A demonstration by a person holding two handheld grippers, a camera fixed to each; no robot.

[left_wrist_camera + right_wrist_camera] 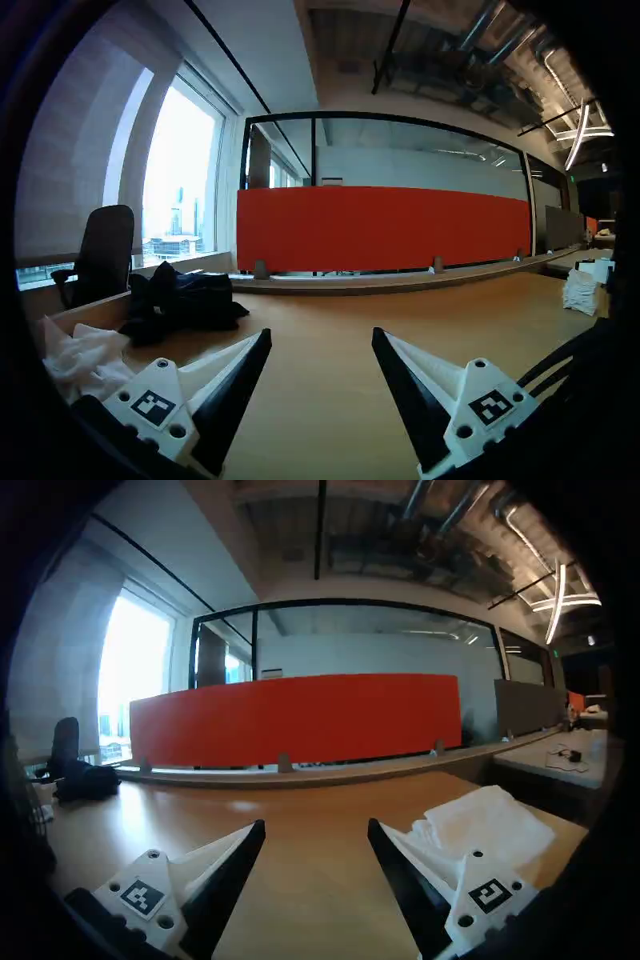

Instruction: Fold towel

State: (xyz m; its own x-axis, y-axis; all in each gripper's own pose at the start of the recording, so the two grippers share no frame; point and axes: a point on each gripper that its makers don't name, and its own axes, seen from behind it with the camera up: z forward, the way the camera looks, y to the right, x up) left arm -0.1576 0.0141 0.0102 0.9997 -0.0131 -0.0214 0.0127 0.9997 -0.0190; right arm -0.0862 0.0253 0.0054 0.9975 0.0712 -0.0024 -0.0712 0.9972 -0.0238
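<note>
Wooden table (pixel 336 320) runs ahead of us to a red partition (pixel 384 228). We hold the left gripper (pixel 320 336) and right gripper (pixel 316 826) spread apart, gripping nothing. The white towel (pixel 488 824) lies just beside the right gripper, outside its fingers.

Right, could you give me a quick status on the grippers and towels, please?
Left gripper, right gripper: open, empty, over table. White towels beside right gripper, not gripped; crumpled towel beside left gripper. Black clothing pile beyond it.

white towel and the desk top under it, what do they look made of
White towel: soft cloth, probably cotton, matte, with rumpled folds.
Desk top: wood or wood-look laminate, smooth light tan, with a soft sheen and a pale glare patch.
</note>
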